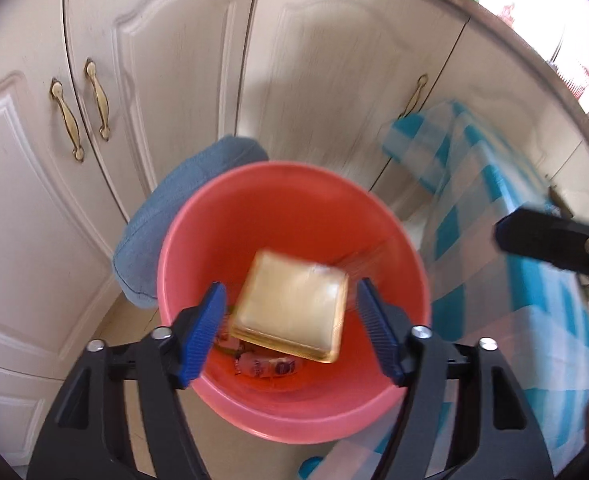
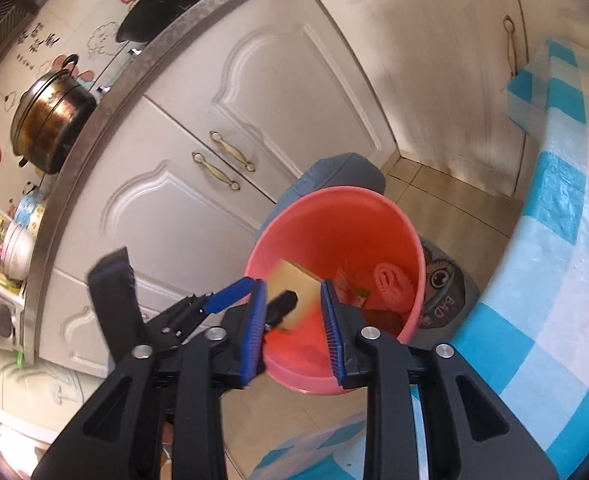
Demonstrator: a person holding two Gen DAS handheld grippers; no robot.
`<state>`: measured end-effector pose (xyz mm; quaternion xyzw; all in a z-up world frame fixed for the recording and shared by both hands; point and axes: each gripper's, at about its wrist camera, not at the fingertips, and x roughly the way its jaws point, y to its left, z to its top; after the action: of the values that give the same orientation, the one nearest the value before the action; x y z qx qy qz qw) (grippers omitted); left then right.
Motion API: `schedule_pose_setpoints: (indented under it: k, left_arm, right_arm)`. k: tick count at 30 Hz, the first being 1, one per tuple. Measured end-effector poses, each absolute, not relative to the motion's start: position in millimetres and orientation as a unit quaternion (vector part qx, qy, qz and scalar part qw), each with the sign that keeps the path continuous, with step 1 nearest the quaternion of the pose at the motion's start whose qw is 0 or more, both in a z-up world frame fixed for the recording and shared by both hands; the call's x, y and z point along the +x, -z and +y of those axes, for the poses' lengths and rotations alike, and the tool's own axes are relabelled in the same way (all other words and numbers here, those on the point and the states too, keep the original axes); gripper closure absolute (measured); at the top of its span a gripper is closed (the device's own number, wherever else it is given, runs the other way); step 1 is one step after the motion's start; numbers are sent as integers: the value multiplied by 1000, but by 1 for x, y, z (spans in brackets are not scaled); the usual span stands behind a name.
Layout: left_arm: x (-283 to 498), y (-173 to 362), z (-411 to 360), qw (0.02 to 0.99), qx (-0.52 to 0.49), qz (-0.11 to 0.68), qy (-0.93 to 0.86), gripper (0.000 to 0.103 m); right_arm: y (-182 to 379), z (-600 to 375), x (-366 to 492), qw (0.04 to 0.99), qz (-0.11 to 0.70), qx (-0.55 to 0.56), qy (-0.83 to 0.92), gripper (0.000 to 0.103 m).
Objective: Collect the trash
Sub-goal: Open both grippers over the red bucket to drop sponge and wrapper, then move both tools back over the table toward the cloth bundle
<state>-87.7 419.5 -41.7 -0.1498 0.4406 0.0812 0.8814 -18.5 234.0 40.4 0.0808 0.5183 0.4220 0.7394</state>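
Cupboard doors (image 1: 34, 184) fill the left of the left wrist view; just right of them a blue cushion (image 1: 162, 220) leans behind a pink bucket (image 1: 198, 216) at lower centre. The left gripper (image 1: 290, 328) hangs over the bucket mouth with its jaws apart, pressing on nothing. Between them, blurred, lies a flat square golden tray (image 1: 290, 304), the piece of trash, tilted and seemingly dropping into the bucket; I cannot tell whether it has landed. Under it, small wrappers (image 1: 266, 366) lie at the bottom. At the right edge a black bar, probably part of the right gripper (image 1: 550, 244), crosses a table with a blue checked cloth (image 1: 534, 304).

In the right wrist view, a pot (image 2: 50, 120) stands at upper left, and the left gripper (image 2: 230, 304) reaches in from the lower left. The right gripper (image 2: 294, 320), at lower centre, has its jaws parted and empty, framing the tray (image 2: 294, 292) and the bucket (image 2: 334, 208). The cloth-covered table (image 2: 554, 240) fills the right.

Risk, as I judge it: the tray is wide and light, so it could catch a jaw tip or the rim and tip out onto the floor, or wedge slantwise across the bucket and block later trash. The two grippers also crowd the same opening and could knock each other or shove the bucket over.

The tray looks thin, stiff and glossy, with rounded corners and a shallow raised lip.
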Motion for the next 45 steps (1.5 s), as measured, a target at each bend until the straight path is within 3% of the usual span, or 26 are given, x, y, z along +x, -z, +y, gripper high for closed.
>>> schedule_pose_setpoints:
  k: [3,8,11,18,32,45]
  left_arm:
    - [-87,51,422,876,-147,450,-94,20]
    - [-102,36,424,884,-137,428,-128,17]
    - [-114,23,424,890,-139,411,-141,17]
    - [-135,-6,401,897,-114,399,-152,15]
    - [-126,-62,287,921,-63,383,-37,14]
    - [-107,-70,171,912,-10,398,100,14]
  right_arm:
    - [-43,225,-19,746,513,89,-414,41]
    - [-63,200,-31,782,481,75,-390,21]
    - [-74,183,-43,806,454,53,-375,15]
    - [-83,126,-73,853,410,19,-324,14]
    - [-71,-19,-97,875,394,134,-248,14]
    - [-58,-146,-109,889,374,212,-158,12]
